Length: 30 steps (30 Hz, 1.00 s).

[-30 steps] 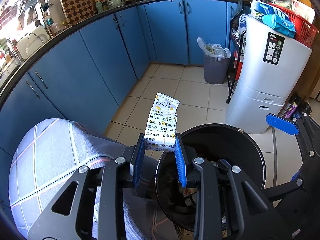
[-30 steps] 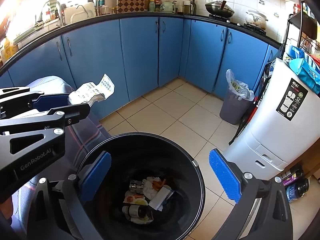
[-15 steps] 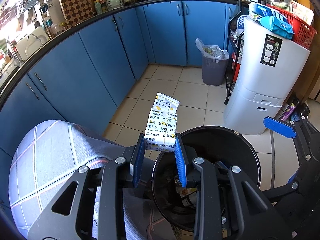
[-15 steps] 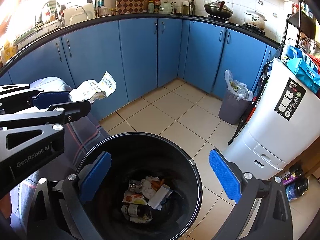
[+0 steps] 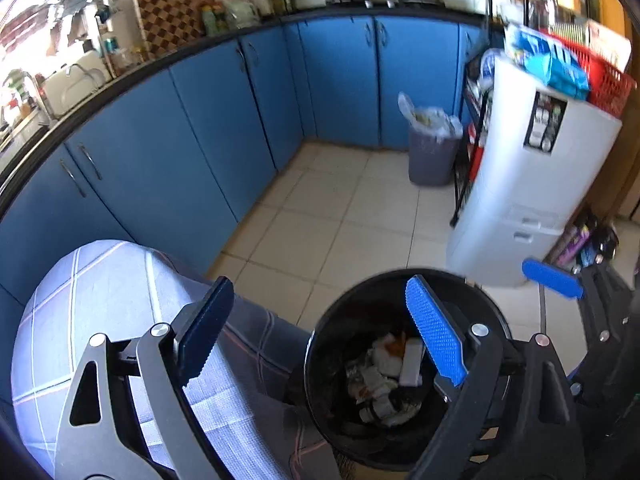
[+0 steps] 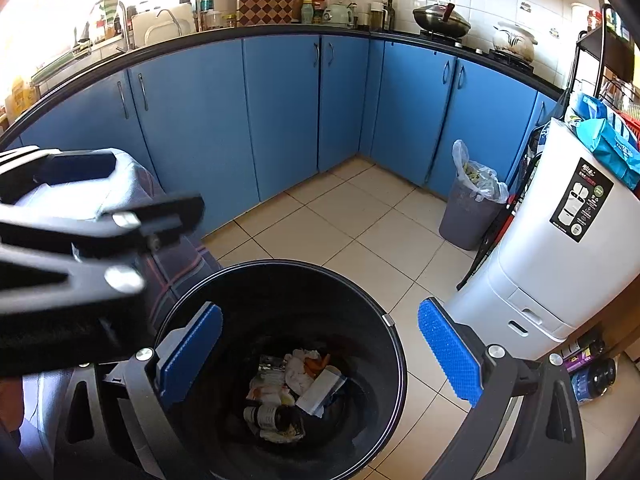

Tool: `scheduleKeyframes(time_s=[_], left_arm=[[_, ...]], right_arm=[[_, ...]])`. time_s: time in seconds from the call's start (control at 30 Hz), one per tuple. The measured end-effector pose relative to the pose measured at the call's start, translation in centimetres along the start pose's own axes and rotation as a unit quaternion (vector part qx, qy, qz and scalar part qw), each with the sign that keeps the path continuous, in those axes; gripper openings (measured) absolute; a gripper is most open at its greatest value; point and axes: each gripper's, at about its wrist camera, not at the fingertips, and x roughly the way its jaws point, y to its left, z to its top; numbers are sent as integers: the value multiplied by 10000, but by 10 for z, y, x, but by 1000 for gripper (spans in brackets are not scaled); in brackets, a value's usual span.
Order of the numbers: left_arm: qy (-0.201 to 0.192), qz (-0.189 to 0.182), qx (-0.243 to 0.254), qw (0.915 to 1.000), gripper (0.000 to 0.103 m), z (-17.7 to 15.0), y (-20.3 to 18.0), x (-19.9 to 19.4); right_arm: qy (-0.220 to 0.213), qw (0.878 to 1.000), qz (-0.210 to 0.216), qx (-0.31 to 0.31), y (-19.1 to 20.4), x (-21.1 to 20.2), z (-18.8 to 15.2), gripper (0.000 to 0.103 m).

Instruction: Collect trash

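two sets of tongs hang over the black bin (image 6: 394, 364), and neither has anything in it. the left tongs (image 5: 318, 330) have just been opening and now stand wide, with nothing between the pads. the right tongs (image 6: 320, 354) also stand wide and empty, straddling the bin mouth.

the trash (image 6: 294, 390) lies at the bottom of the bin: crumpled paper, a white packet, a dark bottle on its side. the printed wrapper is not in the air in either view; probably it is among that pile, though i cannot pick it out for certain.

most of the risk now is around the bin, i judge. the left tongs sit toward the bin's left side, over the checked cloth (image 5: 112, 308) on the person's lap, so a light wrapper let go there could drift onto the cloth or the floor (image 6: 340, 224) instead of inside. the left view is blurred, which hints at a quick move; a quick swing so near the rim could knock the bin and tip it. the two tongs are close, too, and could clash when either pulls away. other trash may be left around the room, but none shows here.
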Motion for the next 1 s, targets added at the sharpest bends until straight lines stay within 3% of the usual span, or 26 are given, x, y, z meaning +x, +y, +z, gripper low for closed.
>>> scheduleKeyframes(time_s=[0.17,0.23,0.37,1.0], left_arm=[[46,64,-36,10000,89,2,2,2],[68,65,-66,9999,98,1,3,3],[46,105,-61,9999,100,-2,5,2],[146,69,-135,9998,100,-7,15,-2]], right_arm=[[-3,10000,6,9,0,-1,0,96],[-8,10000,5,-5,0,-1,0,96],[-11,10000,-20,-9,0,-2,-1,96],[-83,9999,-73,-45,2,-8,2,96]])
